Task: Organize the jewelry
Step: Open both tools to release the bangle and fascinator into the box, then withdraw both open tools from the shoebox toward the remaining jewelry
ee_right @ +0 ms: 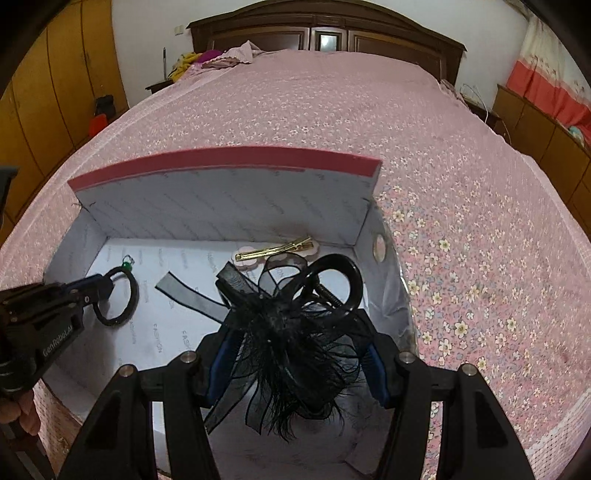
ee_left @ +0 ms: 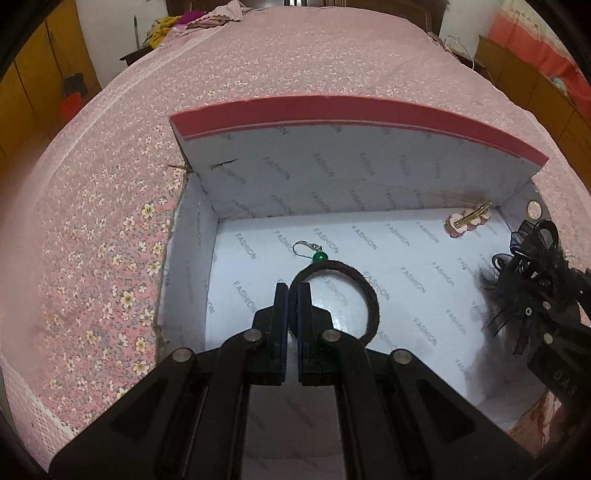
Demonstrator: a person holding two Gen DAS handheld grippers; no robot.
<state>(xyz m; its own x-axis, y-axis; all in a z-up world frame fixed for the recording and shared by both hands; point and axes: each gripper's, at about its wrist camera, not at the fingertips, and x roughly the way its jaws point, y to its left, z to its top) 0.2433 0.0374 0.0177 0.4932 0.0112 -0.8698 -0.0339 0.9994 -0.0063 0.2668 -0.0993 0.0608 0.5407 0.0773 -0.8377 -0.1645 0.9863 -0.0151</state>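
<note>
An open box [ee_left: 192, 258] lined with white paper lies on the bed, its red-edged lid [ee_left: 332, 166] standing up at the back. Inside the box, my left gripper [ee_left: 293, 295] is shut on the rim of a dark fabric ring [ee_left: 371, 299], low over the floor. A green-bead earring [ee_left: 319, 256] lies just beyond the ring. A pink flower hair clip with a gold clasp [ee_left: 469, 221] rests in the far right corner. My right gripper [ee_right: 299, 369] is shut on a black feather-and-ribbon hair claw [ee_right: 291, 332], held over the box's right half.
The pink floral bedspread [ee_right: 461, 258] spreads all around the box. Clothes [ee_right: 221, 57] are piled by the dark headboard [ee_right: 325, 22]. Wooden cupboards [ee_right: 55, 92] stand to the left and a low cabinet [ee_right: 535, 122] to the right.
</note>
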